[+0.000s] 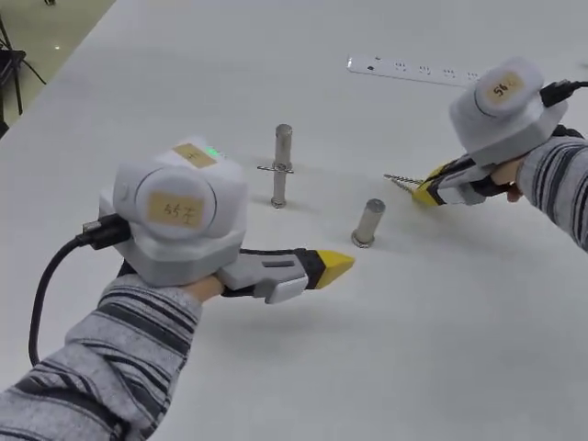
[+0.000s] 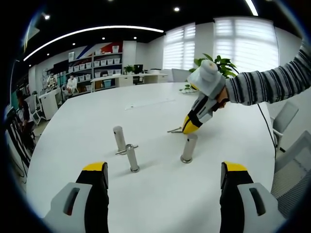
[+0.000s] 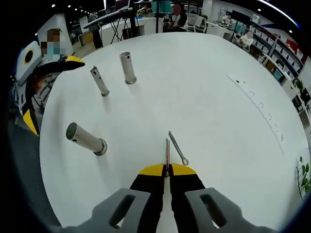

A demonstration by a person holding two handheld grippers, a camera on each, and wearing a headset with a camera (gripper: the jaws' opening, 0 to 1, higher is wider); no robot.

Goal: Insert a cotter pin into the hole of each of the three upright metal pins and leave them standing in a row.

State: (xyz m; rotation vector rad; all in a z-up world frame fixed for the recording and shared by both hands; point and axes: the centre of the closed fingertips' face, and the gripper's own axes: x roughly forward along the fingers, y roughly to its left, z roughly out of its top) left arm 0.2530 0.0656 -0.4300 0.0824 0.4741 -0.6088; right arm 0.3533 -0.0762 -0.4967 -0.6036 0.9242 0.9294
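Gripping a thin steel cotter pin (image 3: pixel 166 148) by one end, the right gripper (image 3: pixel 166 169) is clamped shut low over the white table (image 3: pixel 204 87), beside a second loose cotter pin (image 3: pixel 178 148). The nearest upright silver metal pin (image 3: pixel 86 139) stands apart and unbraced; the left gripper (image 2: pixel 164 167) hangs wide open, empty. A misaligned push would likely topple that pin or twist the cotter.

Mid-frame in the head view two pins (image 1: pixel 280 186) stand one behind the other, a third pin (image 1: pixel 369 222) to their right, bare table (image 1: pixel 441 349) between and below; a power strip (image 1: pixel 413 71) crosses the upper right.
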